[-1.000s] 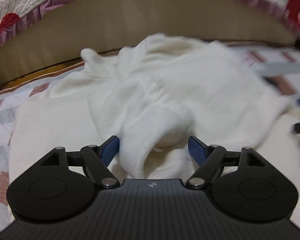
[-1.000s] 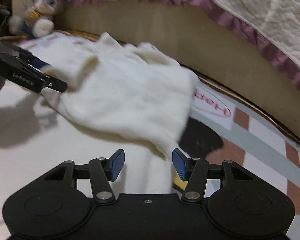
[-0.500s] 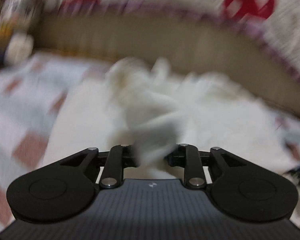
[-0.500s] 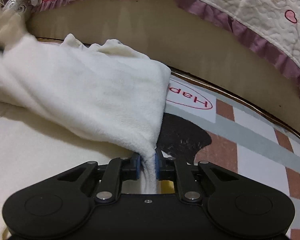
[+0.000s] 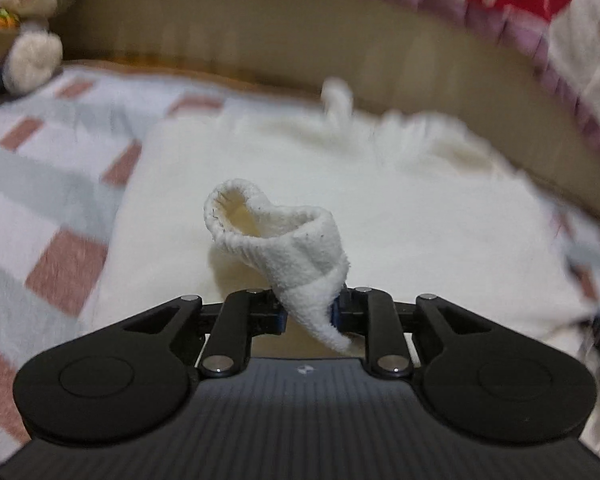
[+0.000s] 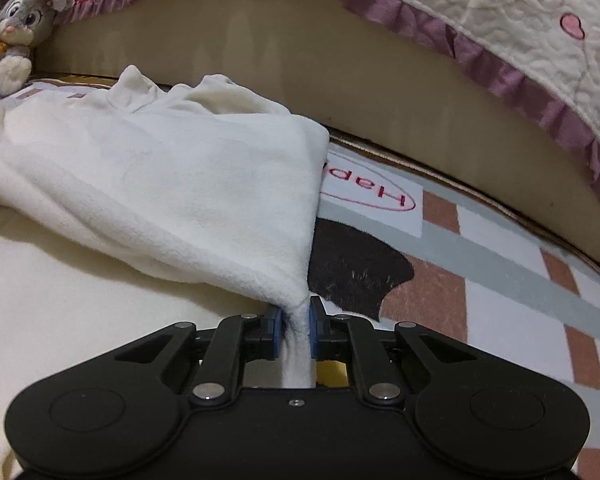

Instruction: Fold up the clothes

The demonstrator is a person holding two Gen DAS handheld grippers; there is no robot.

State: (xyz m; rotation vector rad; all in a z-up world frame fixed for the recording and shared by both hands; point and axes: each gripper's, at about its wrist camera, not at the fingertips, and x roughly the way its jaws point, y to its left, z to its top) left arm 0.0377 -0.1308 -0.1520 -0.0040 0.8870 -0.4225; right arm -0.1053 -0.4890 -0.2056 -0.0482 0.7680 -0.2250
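A fluffy white fleece garment (image 6: pixel 160 184) lies spread on the checked rug (image 6: pixel 500 280), its ribbed, tube-shaped cuff (image 5: pixel 276 236) pinched in the left gripper (image 5: pixel 309 316) and a near corner clamped in the right gripper (image 6: pixel 295 332), beside mirrored red lettering (image 6: pixel 366 188) reading "Happ".
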